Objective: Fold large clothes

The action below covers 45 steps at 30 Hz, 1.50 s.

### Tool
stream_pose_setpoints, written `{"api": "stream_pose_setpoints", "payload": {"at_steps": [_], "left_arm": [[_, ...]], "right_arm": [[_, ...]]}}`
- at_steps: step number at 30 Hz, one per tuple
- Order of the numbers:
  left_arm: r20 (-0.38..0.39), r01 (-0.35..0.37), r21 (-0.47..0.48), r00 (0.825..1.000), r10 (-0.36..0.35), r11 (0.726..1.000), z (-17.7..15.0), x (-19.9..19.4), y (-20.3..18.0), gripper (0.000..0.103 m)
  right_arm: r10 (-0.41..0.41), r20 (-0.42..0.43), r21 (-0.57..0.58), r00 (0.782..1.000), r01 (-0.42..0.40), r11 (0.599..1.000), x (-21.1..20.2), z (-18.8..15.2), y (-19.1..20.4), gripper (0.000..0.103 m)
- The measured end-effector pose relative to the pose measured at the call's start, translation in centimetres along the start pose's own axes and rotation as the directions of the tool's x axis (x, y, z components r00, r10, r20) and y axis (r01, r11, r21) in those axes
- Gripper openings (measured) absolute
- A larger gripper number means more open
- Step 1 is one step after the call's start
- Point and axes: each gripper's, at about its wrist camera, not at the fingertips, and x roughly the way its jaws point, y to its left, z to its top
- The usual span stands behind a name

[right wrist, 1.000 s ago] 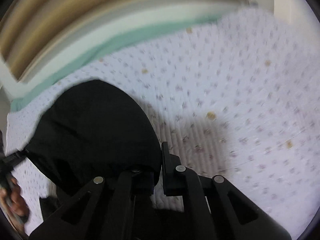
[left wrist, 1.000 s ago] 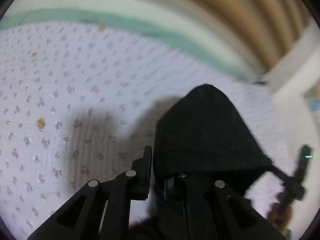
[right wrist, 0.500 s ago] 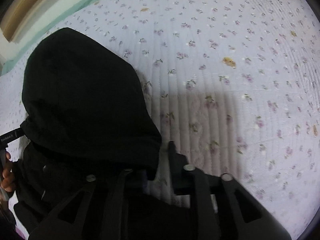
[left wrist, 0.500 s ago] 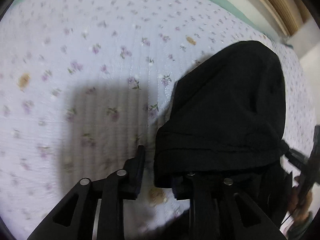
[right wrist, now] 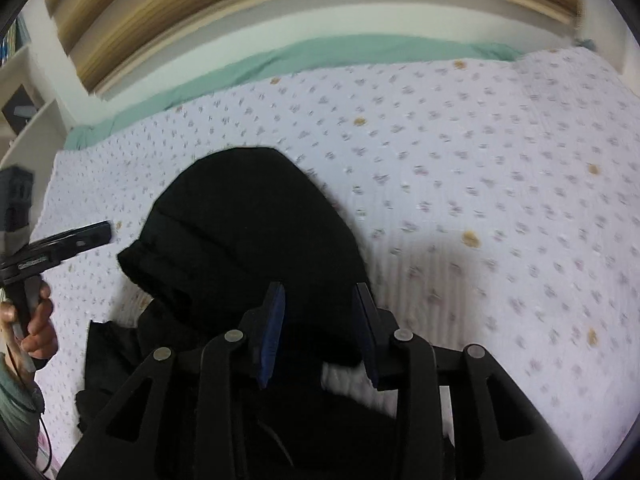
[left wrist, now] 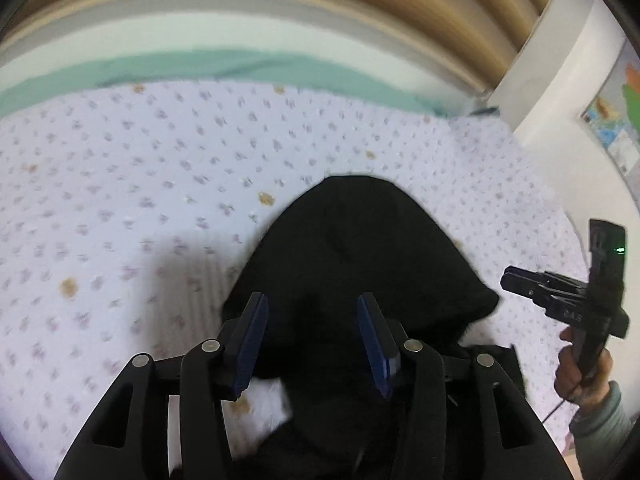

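A black hooded garment point(left wrist: 360, 256) lies on the floral bedspread point(left wrist: 120, 184), its hood spread flat and pointing away from me. It also shows in the right wrist view point(right wrist: 248, 232). My left gripper point(left wrist: 312, 320) is open, its blue-padded fingers apart above the near edge of the hood, holding nothing. My right gripper point(right wrist: 320, 312) is open too, fingers apart over the hood's near right edge. Each gripper shows in the other's view, hand-held at the side: the right one point(left wrist: 560, 300) and the left one point(right wrist: 60, 244).
The bedspread point(right wrist: 480, 200) stretches far to both sides of the garment. A green sheet edge point(left wrist: 240, 68) and a wooden headboard point(left wrist: 360, 0) run along the far side. A white wall with a poster point(left wrist: 616, 120) stands at the right; shelves point(right wrist: 24, 92) stand at the left.
Both grippers have let go of the black hood and opened. They have drawn back and tilted up, so the headboard is in view again. The hood now lies flat on the bed.
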Motion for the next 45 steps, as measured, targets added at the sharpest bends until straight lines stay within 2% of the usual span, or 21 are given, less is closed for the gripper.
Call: {"api": "stream_pose_setpoints", "payload": {"at_steps": [3,5,7,10,13,15,18,19,20,22,23,28,31,33,34,35,36,37,38,41,45], "left_arm": [[-0.149,-0.083,-0.025,0.986,0.079,0.996,-1.6,6.3,1.0,0.048],[-0.188,-0.082,-0.067,0.98,0.068,0.994,-2.6,8.9,2.3,0.047],[-0.169,-0.063,-0.106,0.985,0.044,0.992,-3.0,9.4,3.2,0.047],[-0.161,-0.08,-0.057,0.985,0.07,0.995,-3.4,9.6,2.7,0.048],[-0.147,-0.075,-0.028,0.987,0.07,0.997,-3.2,8.5,2.2,0.047],[-0.118,-0.056,0.003,0.991,0.056,0.998,-2.7,7.1,1.6,0.047],[-0.031,0.021,0.052,0.999,-0.019,0.998,-1.5,2.4,0.7,0.048],[-0.008,0.026,0.058,1.0,-0.026,0.998,-0.9,1.5,0.6,0.053],[0.026,0.028,0.057,0.999,-0.029,0.998,0.2,0.3,0.6,0.066],[0.057,0.046,0.037,0.997,-0.048,0.998,2.1,-0.1,1.0,0.084],[0.051,0.065,0.036,0.996,-0.067,0.997,2.8,0.2,1.2,0.084],[-0.128,0.089,0.025,0.988,-0.085,0.996,4.6,6.8,2.6,0.083],[-0.196,0.14,-0.054,0.969,-0.148,0.989,4.5,10.0,3.3,0.082],[-0.207,0.171,-0.075,0.961,-0.183,0.982,4.1,11.0,3.1,0.082],[-0.206,0.154,-0.062,0.965,-0.164,0.986,3.9,11.3,2.9,0.073],[-0.211,0.139,-0.039,0.967,-0.144,0.99,3.6,11.4,2.6,0.046],[-0.22,0.135,-0.024,0.966,-0.137,0.991,3.4,11.6,2.4,0.035],[-0.222,0.127,-0.008,0.967,-0.125,0.992,3.0,11.4,2.1,0.024],[-0.204,0.117,0.02,0.973,-0.111,0.993,2.7,10.5,1.6,0.017],[-0.145,0.126,0.072,0.983,-0.114,0.989,1.7,6.6,0.2,0.014],[-0.074,0.121,0.162,0.991,-0.111,0.979,-1.0,0.1,-2.3,0.014]], "right_arm": [[-0.025,-0.105,0.001,0.994,0.026,1.0,5.4,-0.4,-0.5,0.038],[-0.025,-0.175,0.009,0.984,0.027,1.0,8.6,-1.7,-1.1,0.035],[-0.015,-0.202,0.037,0.979,0.023,0.999,10.6,-2.6,-1.9,0.035],[0.005,-0.187,0.063,0.982,0.007,0.998,10.5,-2.7,-2.6,0.034],[-0.011,-0.191,0.033,0.982,0.017,0.999,9.3,-2.4,-2.5,0.035],[-0.017,-0.176,0.003,0.984,0.018,1.0,7.6,-2.2,-2.3,0.038],[0.051,-0.114,-0.011,0.992,-0.052,0.999,4.3,-0.6,-2.2,0.043],[0.065,-0.093,-0.015,0.994,-0.067,0.998,3.5,0.2,-2.2,0.053],[0.073,-0.074,-0.022,0.995,-0.075,0.997,3.0,1.0,-2.3,0.06],[0.07,-0.05,-0.051,0.996,-0.073,0.996,2.7,2.9,-2.3,0.064],[0.071,-0.052,-0.065,0.996,-0.074,0.995,3.1,3.9,-2.4,0.064],[0.136,-0.134,-0.07,0.982,-0.146,0.987,7.0,5.8,-2.8,0.064],[0.159,-0.175,-0.064,0.972,-0.172,0.983,9.7,6.0,-2.9,0.064],[0.166,-0.197,-0.059,0.966,-0.181,0.982,11.5,6.3,-2.2,0.065],[0.18,-0.211,-0.052,0.961,-0.195,0.98,12.1,6.2,-1.9,0.065],[0.185,-0.222,-0.052,0.957,-0.201,0.978,12.4,5.9,-1.6,0.059],[0.177,-0.226,-0.068,0.958,-0.197,0.978,12.5,5.6,-1.2,0.051],[0.178,-0.222,-0.099,0.959,-0.204,0.974,12.1,5.2,-0.6,0.033],[0.18,-0.21,-0.134,0.961,-0.21,0.968,11.4,4.8,0.1,0.024],[0.139,-0.143,-0.233,0.98,-0.17,0.957,7.7,3.5,2.6,0.017],[0.123,-0.051,-0.31,0.991,-0.133,0.942,1.1,1.4,5.4,0.016]]}}
